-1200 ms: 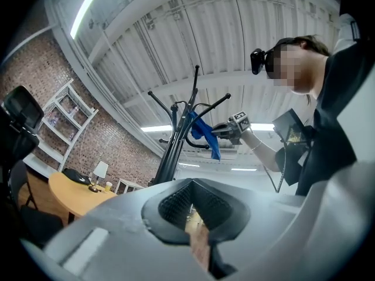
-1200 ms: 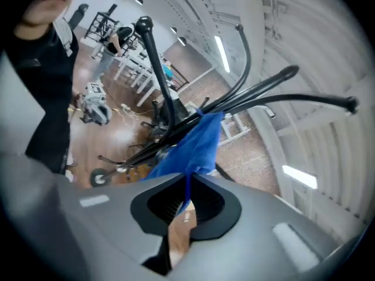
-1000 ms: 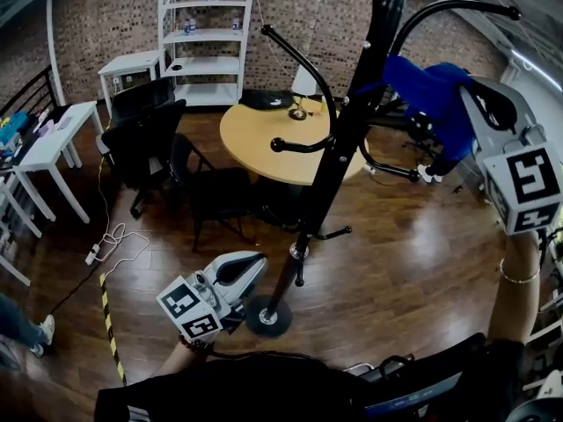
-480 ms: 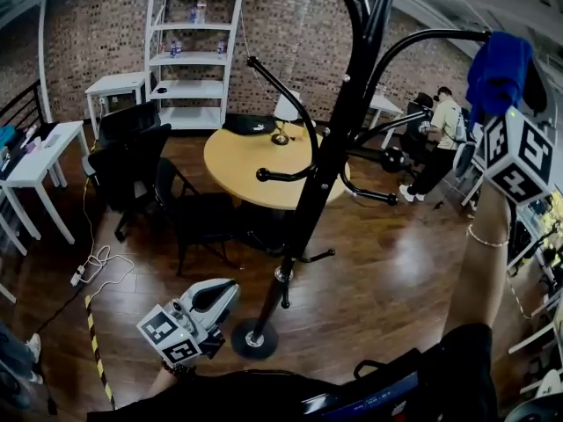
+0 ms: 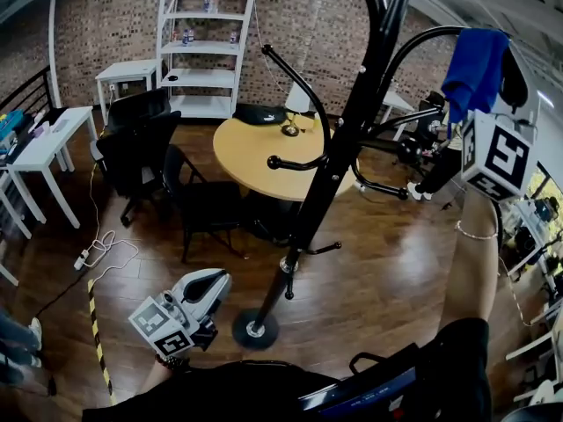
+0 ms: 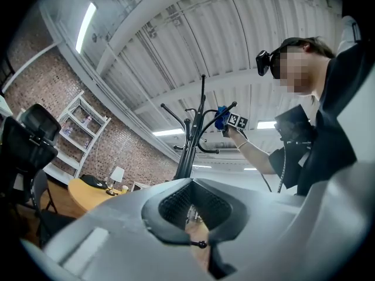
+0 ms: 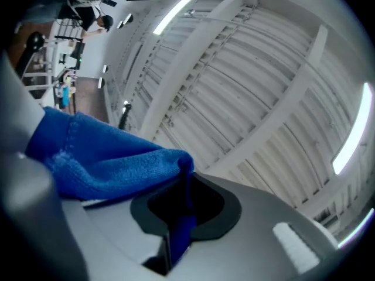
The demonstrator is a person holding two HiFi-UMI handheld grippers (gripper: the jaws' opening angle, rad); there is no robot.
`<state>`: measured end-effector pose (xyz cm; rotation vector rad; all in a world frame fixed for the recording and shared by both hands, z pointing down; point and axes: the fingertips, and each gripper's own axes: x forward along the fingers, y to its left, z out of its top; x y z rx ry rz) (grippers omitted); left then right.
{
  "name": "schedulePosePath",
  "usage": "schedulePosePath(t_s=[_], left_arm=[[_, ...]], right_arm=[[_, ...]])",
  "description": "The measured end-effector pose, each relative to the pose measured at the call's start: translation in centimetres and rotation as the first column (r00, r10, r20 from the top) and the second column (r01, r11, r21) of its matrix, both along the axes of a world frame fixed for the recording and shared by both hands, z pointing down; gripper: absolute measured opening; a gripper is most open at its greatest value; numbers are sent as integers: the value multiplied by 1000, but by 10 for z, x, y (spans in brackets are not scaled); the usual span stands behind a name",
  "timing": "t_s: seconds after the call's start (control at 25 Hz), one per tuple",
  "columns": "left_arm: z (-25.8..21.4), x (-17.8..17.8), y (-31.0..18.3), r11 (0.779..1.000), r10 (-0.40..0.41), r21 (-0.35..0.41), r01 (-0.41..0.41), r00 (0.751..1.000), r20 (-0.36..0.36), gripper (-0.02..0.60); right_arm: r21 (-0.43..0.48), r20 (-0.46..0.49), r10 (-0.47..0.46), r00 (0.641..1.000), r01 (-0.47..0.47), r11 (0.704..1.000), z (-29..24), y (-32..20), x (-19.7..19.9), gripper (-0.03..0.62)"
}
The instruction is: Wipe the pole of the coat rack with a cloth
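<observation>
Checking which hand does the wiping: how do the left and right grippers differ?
The right gripper is shut on the blue cloth; the left gripper is shut on nothing. The right gripper is high, near the top of the rack; the left gripper is low, near its base. Both have jaws together and carry a marker cube.

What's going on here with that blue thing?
A person holds a gripper in each hand. The right gripper pinches a blue cloth up high by a hook of the black coat rack, away from its pole. The left gripper hangs low near the base, shut and empty.
</observation>
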<state>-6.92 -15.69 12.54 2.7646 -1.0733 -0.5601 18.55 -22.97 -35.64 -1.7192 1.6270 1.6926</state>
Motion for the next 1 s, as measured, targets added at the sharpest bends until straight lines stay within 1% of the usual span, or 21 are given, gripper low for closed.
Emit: schedulePosePath(t_s=[0.08, 0.16, 0.32, 0.4, 0.48, 0.52, 0.56, 0.6, 0.64, 0.68, 0.72, 0.76, 0.8, 0.84, 0.88, 1.0], left_arm=[[2, 0, 1, 1000, -5, -2, 5, 1000, -5, -6], [1, 3, 2, 1000, -11, 5, 11, 1000, -1, -6], [3, 6, 7, 1000, -14, 3, 14, 1000, 12, -6], [6, 6, 9, 1000, -17, -6, 17, 1000, 10, -6], [9, 5, 11, 1000, -16, -15, 16, 1000, 2, -6], [10, 5, 12, 1000, -14, -18, 14, 1000, 2, -6], [11, 5, 14, 1000, -13, -21, 13, 1000, 6, -6], [12, 6, 15, 1000, -12, -27, 12, 1000, 11, -6], [13, 6, 15, 999, -13, -33, 13, 1000, 14, -6], [14, 6, 16, 999, -15, -40, 15, 1000, 15, -6], [15, 6, 17, 999, -18, -45, 18, 1000, 14, -6], [16, 6, 17, 999, -20, -47, 21, 1000, 14, -6], [16, 5, 18, 999, -22, -46, 23, 1000, 15, -6], [16, 6, 17, 999, -23, -44, 24, 1000, 16, -6], [16, 6, 17, 999, -23, -40, 23, 1000, 17, -6], [13, 10, 19, 999, -20, -28, 20, 1000, 10, -6]], right_arm=[[-52, -90, 6, 996, -11, 999, 10, -13, -27, 20], [-96, -153, 3, 988, -18, 995, 19, -25, -47, 18], [-199, -257, -49, 965, -3, 980, 47, -45, -73, 18], [-265, -312, -77, 947, -10, 964, 67, -55, -79, 18], [-349, -366, -131, 921, -5, 937, 92, -64, -83, 18], [-377, -398, -170, 902, 8, 926, 105, -65, -85, 19], [-392, -441, -206, 873, 19, 920, 117, -63, -89, 19], [-401, -499, -232, 835, 14, 916, 131, -61, -92, 20], [-412, -568, -243, 787, -17, 911, 147, -59, -94, 20], [-432, -635, -250, 731, -67, 899, 166, -58, -93, 20], [-461, -688, -270, 673, -119, 879, 185, -57, -91, 20], [-498, -722, -304, 621, -162, 852, 204, -56, -89, 20], [-536, -737, -343, 583, -193, 822, 220, -55, -87, 20], [-568, -739, -377, 559, -214, 795, 231, -55, -85, 20], [-593, -736, -403, 545, -230, 772, 239, -55, -84, 20], [-643, -728, -460, 508, -273, 716, 255, -58, -85, 20]])
